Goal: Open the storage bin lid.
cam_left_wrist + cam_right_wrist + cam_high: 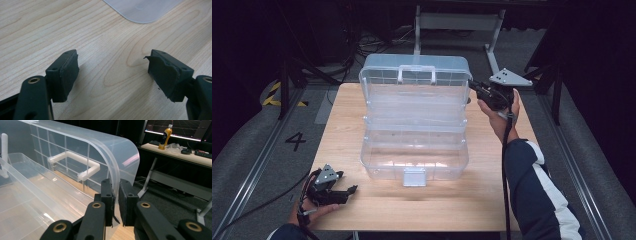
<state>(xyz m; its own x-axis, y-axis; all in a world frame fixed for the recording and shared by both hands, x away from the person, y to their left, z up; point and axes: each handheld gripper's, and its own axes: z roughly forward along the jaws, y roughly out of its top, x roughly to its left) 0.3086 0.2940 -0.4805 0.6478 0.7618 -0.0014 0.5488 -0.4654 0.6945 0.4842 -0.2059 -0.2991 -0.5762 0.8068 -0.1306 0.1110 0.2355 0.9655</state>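
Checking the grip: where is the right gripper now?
In the high view, the right gripper is at the open lid's right edge, clamped on its rim.

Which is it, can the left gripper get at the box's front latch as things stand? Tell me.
Probably yes. The left gripper rests open on the table, and bare wood lies between it and the front latch of the clear box. The right gripper clamps the lid's edge.

A light wooden bench (492,200) stands on grey carpet (257,140) marked with a black "4" (295,141); beyond it, a dim room with a grey metal frame (459,22).
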